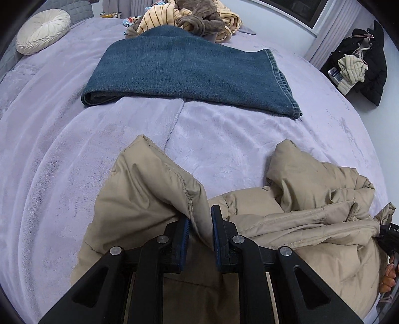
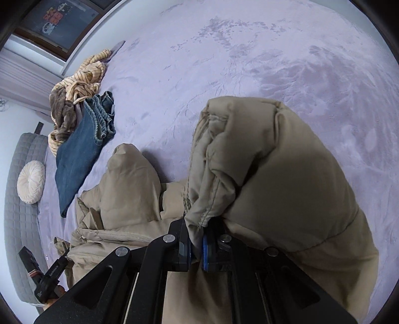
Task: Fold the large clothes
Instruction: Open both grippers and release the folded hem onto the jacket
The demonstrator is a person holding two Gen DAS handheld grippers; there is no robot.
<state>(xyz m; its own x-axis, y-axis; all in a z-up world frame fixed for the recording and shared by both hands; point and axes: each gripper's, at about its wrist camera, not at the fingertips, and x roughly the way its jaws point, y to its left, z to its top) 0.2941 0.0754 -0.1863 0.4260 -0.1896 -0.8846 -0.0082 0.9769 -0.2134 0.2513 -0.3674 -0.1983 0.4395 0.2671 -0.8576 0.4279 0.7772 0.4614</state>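
Observation:
A tan puffer jacket (image 1: 311, 219) lies bunched at the near edge of the lilac bed (image 1: 74, 162). My left gripper (image 1: 200, 219) is shut on a stitched edge of the jacket, which stands up to the left of the fingers. My right gripper (image 2: 197, 231) is shut on another seamed edge of the jacket (image 2: 274, 174), which bulges up over the fingers. The other gripper's body shows at the right edge of the left wrist view (image 1: 389, 236) and at the lower left of the right wrist view (image 2: 49, 276).
Folded blue jeans (image 1: 187, 72) lie across the middle of the bed. Behind them is a pile of striped and brown clothes (image 1: 194, 17). A round cream cushion (image 1: 42, 31) sits at the headboard. Dark clothes hang on a stand (image 1: 361, 67) beside the bed.

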